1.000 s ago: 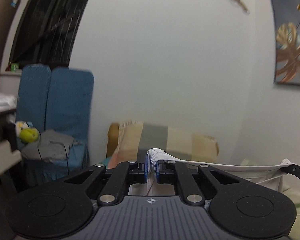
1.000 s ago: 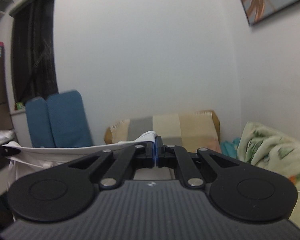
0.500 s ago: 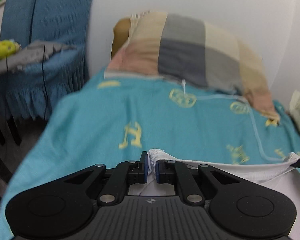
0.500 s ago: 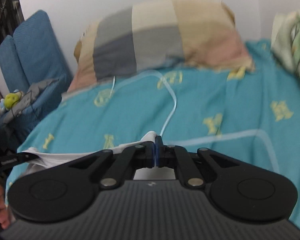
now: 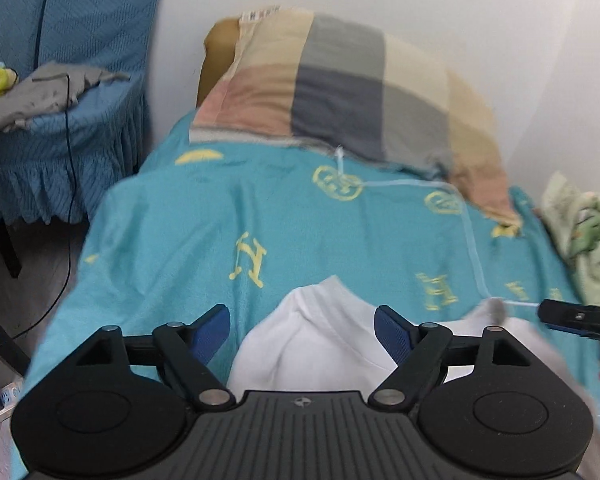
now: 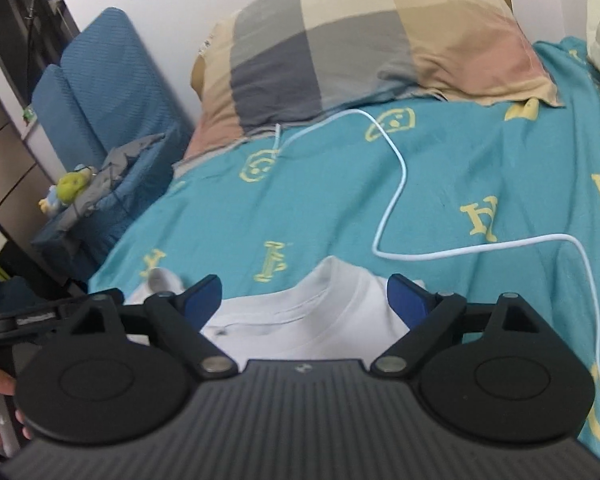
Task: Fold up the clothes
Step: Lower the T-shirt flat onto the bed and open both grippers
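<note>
A white T-shirt [image 5: 320,336] lies on the teal bedspread [image 5: 300,220], its collar end toward the pillow. It also shows in the right wrist view [image 6: 312,312], where the neckline is visible. My left gripper [image 5: 302,326] is open just above the shirt's left part, holding nothing. My right gripper [image 6: 304,296] is open over the collar, empty. The right gripper's tip shows at the right edge of the left wrist view [image 5: 576,316]. The left gripper shows at the left of the right wrist view [image 6: 52,312].
A checked pillow [image 5: 360,92] lies at the bed's head against the white wall. A white cable [image 6: 396,184] winds across the bedspread beyond the shirt. A blue chair [image 5: 60,100] with grey cloth stands left of the bed. A green blanket [image 5: 584,232] lies at the right.
Both grippers held the white shirt up, swung it down over the bed, then opened. The shirt now lies on the bedspread, released.
</note>
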`<control>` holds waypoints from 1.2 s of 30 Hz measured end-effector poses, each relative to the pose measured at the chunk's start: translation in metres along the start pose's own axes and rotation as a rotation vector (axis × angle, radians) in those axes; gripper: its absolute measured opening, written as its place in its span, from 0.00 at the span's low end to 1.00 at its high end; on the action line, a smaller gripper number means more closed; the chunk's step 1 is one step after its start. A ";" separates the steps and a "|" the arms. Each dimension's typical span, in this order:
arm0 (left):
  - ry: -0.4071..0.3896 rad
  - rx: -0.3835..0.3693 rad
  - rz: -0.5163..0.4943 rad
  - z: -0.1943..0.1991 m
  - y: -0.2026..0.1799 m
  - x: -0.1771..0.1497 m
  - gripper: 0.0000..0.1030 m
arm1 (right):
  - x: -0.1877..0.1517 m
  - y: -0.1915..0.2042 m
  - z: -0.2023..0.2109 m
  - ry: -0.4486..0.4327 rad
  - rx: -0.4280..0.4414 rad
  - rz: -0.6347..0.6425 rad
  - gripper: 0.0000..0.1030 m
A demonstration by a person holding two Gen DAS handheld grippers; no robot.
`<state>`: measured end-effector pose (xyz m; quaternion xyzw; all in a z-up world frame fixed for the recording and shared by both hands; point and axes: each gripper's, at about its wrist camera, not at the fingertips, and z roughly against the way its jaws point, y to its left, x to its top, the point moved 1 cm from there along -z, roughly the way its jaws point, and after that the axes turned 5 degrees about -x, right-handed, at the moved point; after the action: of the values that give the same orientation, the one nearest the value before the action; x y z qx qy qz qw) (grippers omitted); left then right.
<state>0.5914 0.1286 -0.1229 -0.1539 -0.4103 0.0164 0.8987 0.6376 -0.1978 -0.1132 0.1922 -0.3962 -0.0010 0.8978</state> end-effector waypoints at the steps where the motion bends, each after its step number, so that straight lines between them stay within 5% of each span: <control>1: -0.009 -0.014 0.005 0.014 0.000 0.000 0.80 | -0.002 0.004 0.012 -0.010 0.000 0.002 0.89; 14: -0.092 -0.049 0.177 0.246 -0.016 -0.091 0.80 | -0.098 0.050 0.240 -0.172 -0.009 0.018 0.89; 20: -0.093 -0.019 0.214 0.304 -0.024 -0.152 0.80 | -0.160 0.070 0.329 -0.227 -0.034 0.026 0.89; 29: -0.117 -0.011 0.237 0.366 -0.044 -0.216 0.79 | -0.234 0.068 0.389 -0.242 -0.061 0.051 0.89; 36: -0.080 0.006 0.259 0.364 -0.056 -0.241 0.79 | -0.257 0.056 0.397 -0.244 -0.049 0.000 0.88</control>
<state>0.1562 0.1339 -0.0593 -0.2021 -0.4227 0.1396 0.8724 0.1704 -0.2428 -0.0333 0.1686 -0.5026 -0.0339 0.8472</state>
